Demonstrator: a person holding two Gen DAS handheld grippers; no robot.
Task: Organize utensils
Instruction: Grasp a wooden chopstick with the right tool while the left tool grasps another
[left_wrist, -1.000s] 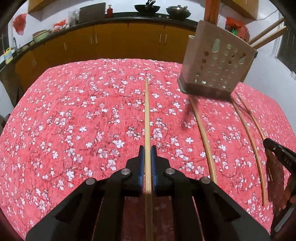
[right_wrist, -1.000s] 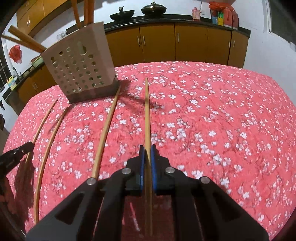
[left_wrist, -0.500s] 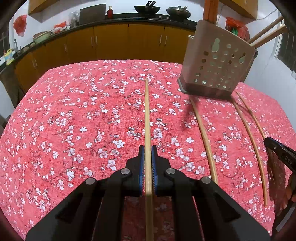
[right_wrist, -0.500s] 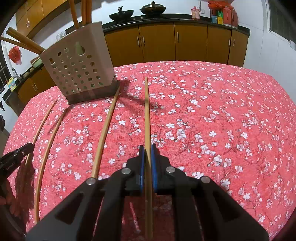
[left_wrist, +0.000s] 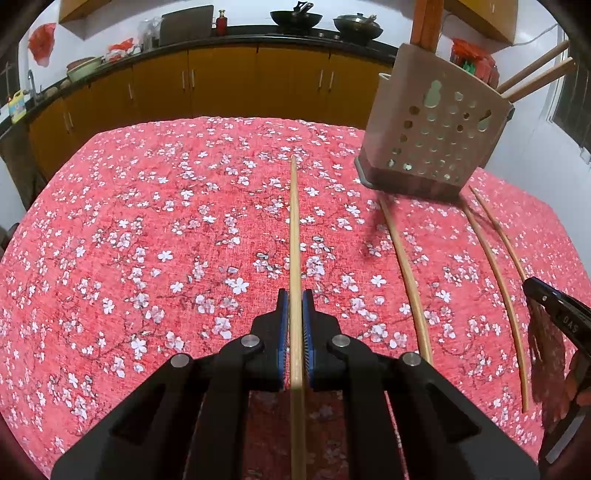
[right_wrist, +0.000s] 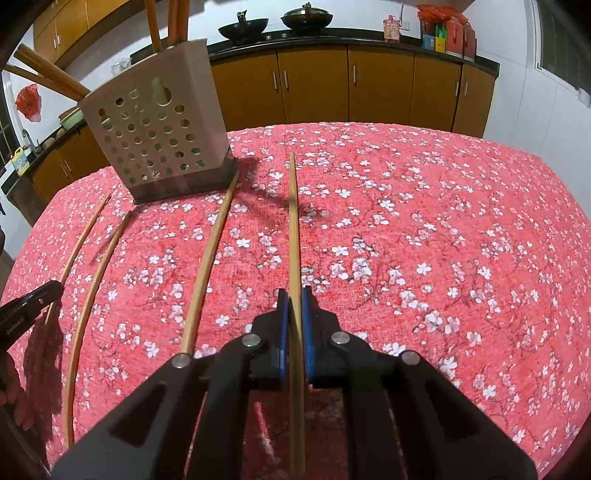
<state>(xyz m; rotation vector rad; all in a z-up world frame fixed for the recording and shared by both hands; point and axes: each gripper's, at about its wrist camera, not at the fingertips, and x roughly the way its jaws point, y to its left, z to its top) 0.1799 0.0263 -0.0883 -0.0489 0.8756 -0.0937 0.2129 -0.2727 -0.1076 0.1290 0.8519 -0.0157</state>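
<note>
Clamped in the left tongs (left_wrist: 295, 306): one chopstick (left_wrist: 294, 221), pinched between the blue pads with no gap showing, running straight out along the fingers and ending well to the left of the holder (left_wrist: 436, 140). Same on the other side: right tongs (right_wrist: 293, 306) shut on a second chopstick (right_wrist: 293, 221), its far end just right of the holder's base. Cannot tell whether either far tip rests on the tablecloth (left_wrist: 147, 240) or hangs just above it.

Handling, by the look of it: light, thin, stiff wood, smooth and round enough to roll or swivel in a two-pad pinch. Held near the back end, so likely to wag at the tip. Better taken nearer the middle for control, or kept as is and steered slowly, tip first.

In front of the holder, loose chopsticks (left_wrist: 406, 288) lying lengthwise on the cloth, near ends toward the tongs, far ends almost at the holder's foot. Seemingly two lying free; outermost stick in each view appears to lead to the other tongs.

Holder itself: upright, pale, punched with round holes, standing on a darker base. Already inside: several wooden handles (left_wrist: 426, 22) poking from the top, two more leaning out over one side. Room left inside not visible from here.
</note>
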